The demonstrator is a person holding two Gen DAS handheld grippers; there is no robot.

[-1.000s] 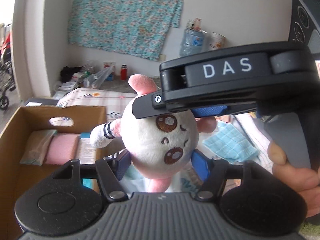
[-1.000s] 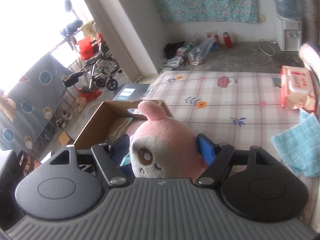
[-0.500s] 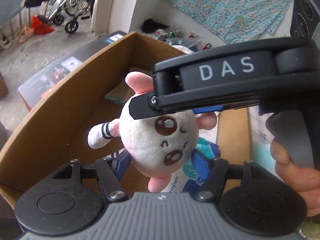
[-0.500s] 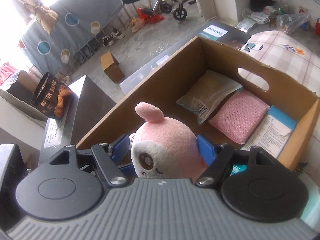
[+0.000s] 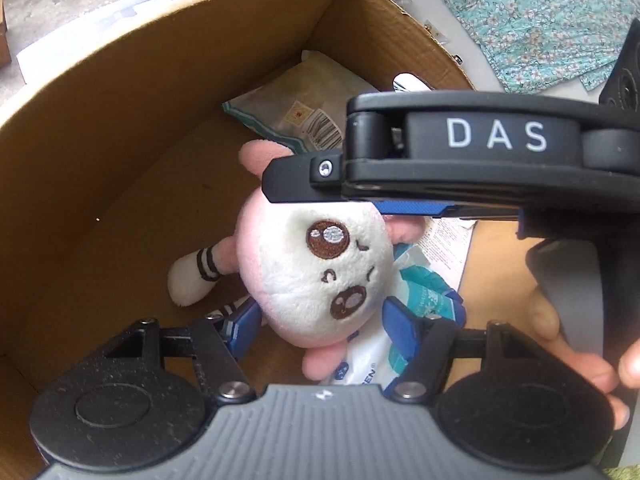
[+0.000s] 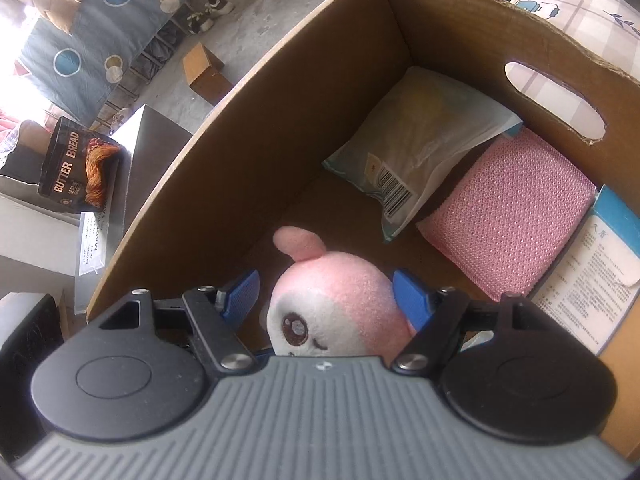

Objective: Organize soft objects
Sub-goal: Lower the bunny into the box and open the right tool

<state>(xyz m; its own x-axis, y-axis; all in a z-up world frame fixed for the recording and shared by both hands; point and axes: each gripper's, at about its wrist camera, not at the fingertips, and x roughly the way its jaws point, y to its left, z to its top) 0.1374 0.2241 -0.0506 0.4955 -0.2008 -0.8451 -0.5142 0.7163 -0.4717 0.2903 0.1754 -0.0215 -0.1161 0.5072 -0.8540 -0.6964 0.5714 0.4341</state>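
A pink and white plush toy with a stitched face hangs inside the open cardboard box, above its floor. My left gripper is shut on its lower body, a blue pad on either side. In the right wrist view my right gripper is shut on the toy's pink head. From the left wrist view one of its fingers crosses over the head. A hand holds that gripper's handle.
In the box lie a clear barcoded packet, a pink knitted pad, a blue-white printed pack and a teal wipes pack. Outside stand a butter bread carton and a plaid mattress.
Both grippers carried the plush toy from above the mattress to over the box and down into it. The grip on the toy looks the same.
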